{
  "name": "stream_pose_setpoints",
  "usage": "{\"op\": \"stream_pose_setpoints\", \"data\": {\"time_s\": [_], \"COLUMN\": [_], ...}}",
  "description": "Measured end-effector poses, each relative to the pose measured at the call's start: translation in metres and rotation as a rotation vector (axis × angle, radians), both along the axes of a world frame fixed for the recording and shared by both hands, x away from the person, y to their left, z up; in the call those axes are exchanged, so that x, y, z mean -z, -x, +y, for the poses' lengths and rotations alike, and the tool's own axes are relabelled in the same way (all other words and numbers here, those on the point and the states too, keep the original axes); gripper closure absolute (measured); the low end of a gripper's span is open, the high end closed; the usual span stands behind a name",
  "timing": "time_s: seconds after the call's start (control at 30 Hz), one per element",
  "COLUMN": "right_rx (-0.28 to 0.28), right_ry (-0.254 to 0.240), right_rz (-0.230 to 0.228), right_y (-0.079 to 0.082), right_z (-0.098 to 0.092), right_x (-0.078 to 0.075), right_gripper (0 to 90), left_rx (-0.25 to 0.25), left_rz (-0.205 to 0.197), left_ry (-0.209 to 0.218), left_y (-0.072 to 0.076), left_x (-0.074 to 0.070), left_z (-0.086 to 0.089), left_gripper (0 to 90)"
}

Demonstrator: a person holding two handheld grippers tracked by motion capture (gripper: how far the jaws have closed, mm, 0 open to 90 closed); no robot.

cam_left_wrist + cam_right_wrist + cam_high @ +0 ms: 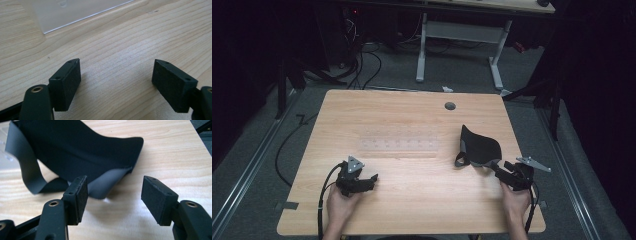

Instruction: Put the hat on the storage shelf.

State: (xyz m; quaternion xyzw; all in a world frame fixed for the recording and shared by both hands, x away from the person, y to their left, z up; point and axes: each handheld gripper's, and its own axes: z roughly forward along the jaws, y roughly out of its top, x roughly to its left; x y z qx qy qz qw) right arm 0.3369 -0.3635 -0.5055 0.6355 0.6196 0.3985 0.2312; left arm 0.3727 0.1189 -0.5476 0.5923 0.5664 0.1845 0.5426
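Observation:
A black fabric piece with a grey underside and a strap, shaped like an eye mask, lies on the right half of the wooden table. My right gripper stands open just short of its near corner; in the right gripper view the eye mask lies right beyond the jaws, its grey flap close to the left pad. My left gripper rests low over bare wood at the front left, open, with nothing between its pads.
A clear plastic sheet lies flat at the table's middle; its edge shows ahead of the left gripper. A round cable hole sits near the far edge. Beyond the table stand a white desk frame and floor cables.

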Motion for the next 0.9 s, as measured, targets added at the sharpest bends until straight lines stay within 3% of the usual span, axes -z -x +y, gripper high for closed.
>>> {"op": "stream_pose_setpoints", "data": {"time_s": [0.3, 0.7, 0.77, 0.9], "right_rx": [0.002, -0.012, -0.019, -0.05], "right_ry": [-0.034, -0.076, -0.078, -0.07], "right_rz": [0.049, 0.066, 0.082, 0.063], "right_y": [-0.023, -0.04, -0.041, -0.042], "right_z": [0.002, 0.001, 0.001, 0.006], "right_x": [0.005, 0.019, 0.022, 0.023], "right_gripper": [39.7, 46.7, 49.7, 58.2], "left_rx": [0.0, -0.01, -0.01, -0.01], "left_rz": [0.0, 0.003, 0.003, 0.003], "left_ry": [0.0, -0.002, -0.002, -0.002], "left_y": [0.0, 0.0, 0.0, 0.0], "left_x": [0.0, 0.0, 0.0, 0.0], "left_z": [0.0, 0.001, 0.001, 0.001], "left_gripper": [23.7, 23.3, 23.3, 23.3]}}
